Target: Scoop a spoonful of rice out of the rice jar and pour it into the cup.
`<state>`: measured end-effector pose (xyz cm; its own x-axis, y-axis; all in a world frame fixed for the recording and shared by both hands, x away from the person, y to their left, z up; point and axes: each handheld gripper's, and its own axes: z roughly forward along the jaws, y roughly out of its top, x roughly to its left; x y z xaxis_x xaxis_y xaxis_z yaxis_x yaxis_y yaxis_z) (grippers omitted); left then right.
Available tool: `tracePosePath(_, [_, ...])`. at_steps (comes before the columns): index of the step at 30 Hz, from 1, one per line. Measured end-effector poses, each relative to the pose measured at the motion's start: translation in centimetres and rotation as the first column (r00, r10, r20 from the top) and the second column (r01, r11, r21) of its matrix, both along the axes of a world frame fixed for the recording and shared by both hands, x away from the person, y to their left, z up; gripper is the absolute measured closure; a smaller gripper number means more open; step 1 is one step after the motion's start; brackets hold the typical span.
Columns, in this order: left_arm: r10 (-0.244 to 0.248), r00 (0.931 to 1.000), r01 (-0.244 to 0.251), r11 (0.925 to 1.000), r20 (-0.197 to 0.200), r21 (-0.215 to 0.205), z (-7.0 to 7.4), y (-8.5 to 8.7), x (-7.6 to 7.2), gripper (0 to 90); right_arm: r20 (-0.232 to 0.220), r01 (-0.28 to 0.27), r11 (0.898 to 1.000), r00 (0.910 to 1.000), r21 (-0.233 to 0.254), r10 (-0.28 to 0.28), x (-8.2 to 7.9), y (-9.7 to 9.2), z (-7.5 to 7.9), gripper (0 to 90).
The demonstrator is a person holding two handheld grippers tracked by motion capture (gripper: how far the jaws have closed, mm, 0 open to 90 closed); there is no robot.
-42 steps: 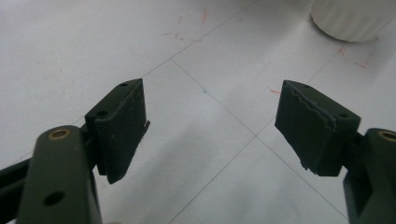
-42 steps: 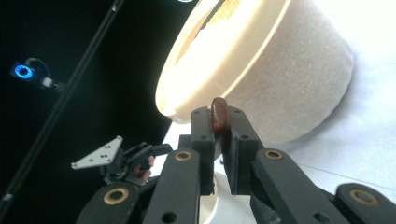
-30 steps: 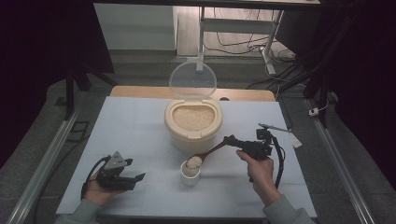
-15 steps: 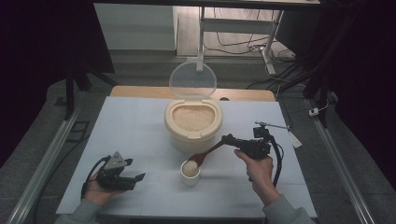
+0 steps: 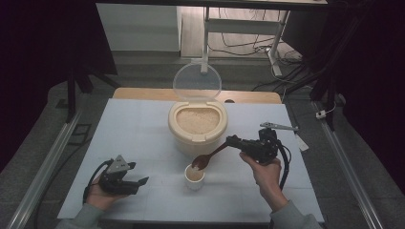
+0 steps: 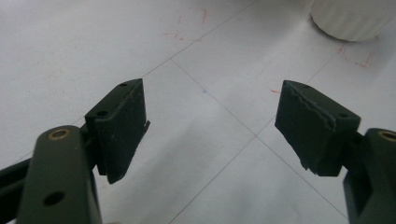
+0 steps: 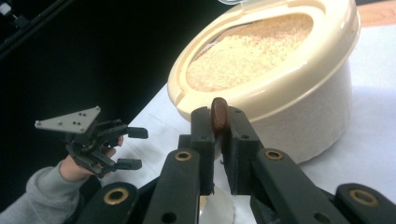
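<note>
A: Brown spoon (image 5: 206, 159), clamped by its handle in the right gripper (image 5: 232, 141), hangs with its bowl just above a small white cup (image 5: 194, 177) at the table's (image 5: 143, 129) near middle. Which step is this?

B: Rice is being moved from the cream tub (image 5: 197, 125) behind the cup, lid up, into the cup. The spoon looks to be tipping or leaving over the cup, which already holds some rice.

A: What comes next?

B: Probably another scoop: swing the spoon back into the tub without clipping the cup's rim.

A: And the left gripper (image 5: 138, 182)?

B: It rests on the table at the near left, jaws apart, nothing between them.

A: Anything unclear?

B: Whether rice is left in the spoon; it is too small from above. In the right gripper view the jaws hide the spoon's bowl and cup, leaving the handle end (image 7: 218, 114) visible.
</note>
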<state>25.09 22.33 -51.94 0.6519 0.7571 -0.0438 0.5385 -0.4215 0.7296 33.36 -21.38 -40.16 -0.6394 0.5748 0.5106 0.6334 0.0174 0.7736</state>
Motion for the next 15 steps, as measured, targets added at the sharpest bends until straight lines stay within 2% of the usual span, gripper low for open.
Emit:
tracePosePath(2, [0.0, 1.0, 0.0, 1.0, 0.0, -0.001, 0.0, 0.02, 0.0, 24.5, 0.011, 0.0, 1.0, 0.9999, -0.002, 0.0, -0.05, 0.01, 0.03, 82.8])
tracePosePath(15, [0.001, 1.0, -0.001, 1.0, 0.0, 0.0, 0.01, 0.03, -0.02, 24.5, -0.002, 0.001, 1.0, 1.0, 0.029, -0.001, -0.02, -0.67, -0.58, 82.9])
